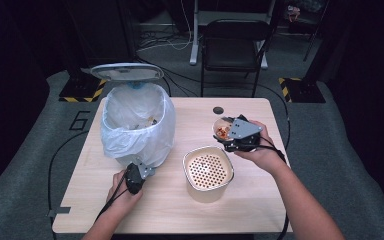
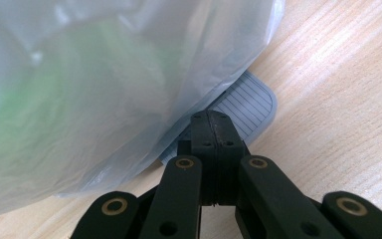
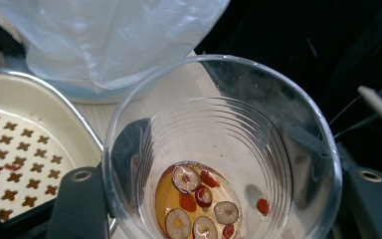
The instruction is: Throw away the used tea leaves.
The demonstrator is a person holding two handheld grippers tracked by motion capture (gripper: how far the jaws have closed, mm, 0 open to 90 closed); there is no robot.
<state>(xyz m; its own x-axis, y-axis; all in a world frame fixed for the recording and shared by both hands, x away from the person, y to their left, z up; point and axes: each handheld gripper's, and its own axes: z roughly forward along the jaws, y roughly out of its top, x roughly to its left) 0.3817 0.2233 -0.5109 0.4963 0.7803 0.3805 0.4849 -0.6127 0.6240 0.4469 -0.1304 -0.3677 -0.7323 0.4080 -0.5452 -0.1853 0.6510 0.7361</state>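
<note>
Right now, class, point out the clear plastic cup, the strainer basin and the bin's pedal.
clear plastic cup (image 3: pixel 219 129), right gripper view, inner wall.
strainer basin (image 1: pixel 208 168), high view, perforated insert.
bin's pedal (image 2: pixel 251 104), left gripper view, ribbed top.

The high view is soft and low in detail; light from above brightens the tabletop (image 1: pixel 170 210) while the room around sinks into near black. The left gripper view is bright, with the bin liner (image 2: pixel 104 74) blurred close up and glare on the wood. In the right gripper view the plastic cup (image 3: pixel 219 149) catches dim reflections against darkness.
</note>
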